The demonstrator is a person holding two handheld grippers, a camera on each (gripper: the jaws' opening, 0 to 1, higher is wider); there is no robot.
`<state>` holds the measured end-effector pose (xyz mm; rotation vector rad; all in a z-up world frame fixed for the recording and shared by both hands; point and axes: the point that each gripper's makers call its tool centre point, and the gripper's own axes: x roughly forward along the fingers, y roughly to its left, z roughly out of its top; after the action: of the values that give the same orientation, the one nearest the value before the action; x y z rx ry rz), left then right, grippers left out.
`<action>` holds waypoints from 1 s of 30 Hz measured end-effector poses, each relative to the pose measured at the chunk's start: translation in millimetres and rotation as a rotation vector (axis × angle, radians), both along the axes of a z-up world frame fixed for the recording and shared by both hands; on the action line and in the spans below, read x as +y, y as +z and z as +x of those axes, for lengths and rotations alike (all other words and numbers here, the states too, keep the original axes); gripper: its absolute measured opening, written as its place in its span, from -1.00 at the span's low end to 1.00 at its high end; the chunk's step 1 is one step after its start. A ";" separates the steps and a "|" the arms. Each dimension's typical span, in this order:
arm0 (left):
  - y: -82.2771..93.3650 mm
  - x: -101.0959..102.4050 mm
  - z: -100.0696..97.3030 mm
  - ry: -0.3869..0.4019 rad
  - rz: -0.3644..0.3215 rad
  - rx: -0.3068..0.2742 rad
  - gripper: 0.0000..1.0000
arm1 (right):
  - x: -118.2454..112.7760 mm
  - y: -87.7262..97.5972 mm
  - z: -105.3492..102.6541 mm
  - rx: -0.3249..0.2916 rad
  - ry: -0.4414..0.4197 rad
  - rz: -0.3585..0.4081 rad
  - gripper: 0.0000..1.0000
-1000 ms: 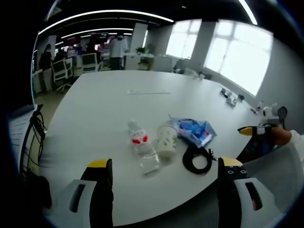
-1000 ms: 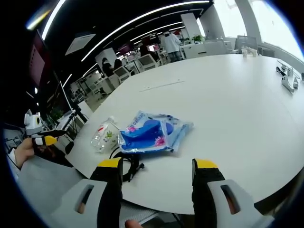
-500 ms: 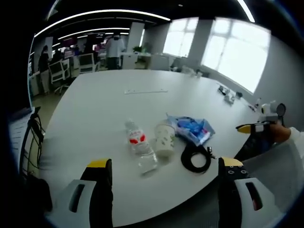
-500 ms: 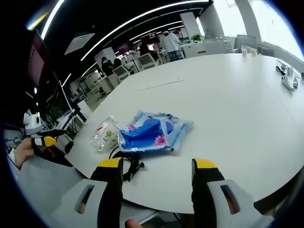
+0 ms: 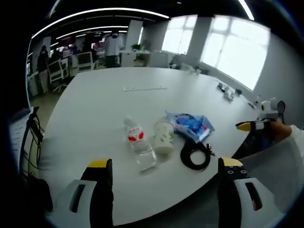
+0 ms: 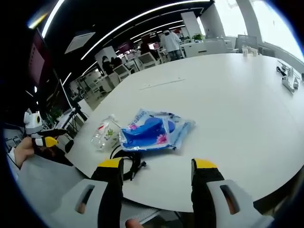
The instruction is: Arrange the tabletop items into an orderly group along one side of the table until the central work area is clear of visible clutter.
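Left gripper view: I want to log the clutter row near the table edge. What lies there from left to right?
Water bottle → paper cup → black coiled cable. The blue packet overlaps the cup and cable's span, so I leave it unplaced.

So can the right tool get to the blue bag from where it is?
Probably yes: the right tool is open, and the blue bag lies just ahead of it with bare table between.

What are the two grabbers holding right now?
Nothing. The left gripper and right gripper are both open and empty, short of the bottle, cup, blue packet and black cable.
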<state>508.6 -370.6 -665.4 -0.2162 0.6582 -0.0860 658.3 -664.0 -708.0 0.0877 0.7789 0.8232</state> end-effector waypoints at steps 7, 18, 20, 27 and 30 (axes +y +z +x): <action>-0.5 -4.2 -1.9 -0.012 0.004 0.013 0.74 | -5.8 0.3 0.0 -0.004 -0.020 -0.005 0.09; 1.8 -11.4 -2.8 -0.020 -0.019 0.015 0.68 | -4.6 10.2 -5.2 -0.034 -0.038 -0.002 0.09; 3.0 -13.9 -2.6 -0.027 -0.019 0.010 0.68 | -2.1 13.2 -9.4 -0.038 -0.032 -0.002 0.09; 1.6 -15.8 -2.2 -0.029 -0.018 0.012 0.67 | 9.6 27.8 -15.2 -0.055 0.006 0.009 0.09; 3.5 -10.6 -2.6 -0.003 -0.005 0.013 0.67 | 8.4 30.3 -7.4 -0.047 0.018 0.005 0.09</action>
<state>505.9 -381.2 -661.9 -0.2206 0.6710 -0.0895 650.9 -655.6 -677.7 0.0659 0.7346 0.8414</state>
